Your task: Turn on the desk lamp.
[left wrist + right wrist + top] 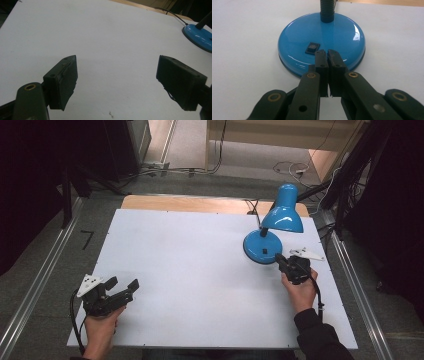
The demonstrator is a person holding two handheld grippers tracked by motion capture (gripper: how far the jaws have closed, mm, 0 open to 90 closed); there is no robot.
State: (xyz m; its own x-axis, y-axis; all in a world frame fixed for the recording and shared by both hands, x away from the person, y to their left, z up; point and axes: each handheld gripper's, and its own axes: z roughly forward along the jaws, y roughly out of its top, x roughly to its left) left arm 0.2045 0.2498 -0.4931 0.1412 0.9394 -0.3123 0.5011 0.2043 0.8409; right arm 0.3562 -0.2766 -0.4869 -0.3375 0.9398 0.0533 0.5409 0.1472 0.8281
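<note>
- right gripper (327,53): jaws pressed together, nothing between them; tips over the near edge of the blue desk lamp base (294,37), contact unclear
- black rocker switch (312,48) just left of and slightly beyond the tips, apart from them
- black flexible neck (327,10) rises from the base straight ahead of the jaws
- high view: right gripper (281,260) at the lamp base's near right edge, blue shade (284,212) above and beyond it, right hand (300,290) behind
- left gripper (116,72): jaws wide apart, holding nothing, bare white table (100,37) between and ahead
- lamp base edge far ahead-right of the left jaws, well apart
- high view: left gripper (125,287) at the near left of the table, left hand (100,330) behind it
</note>
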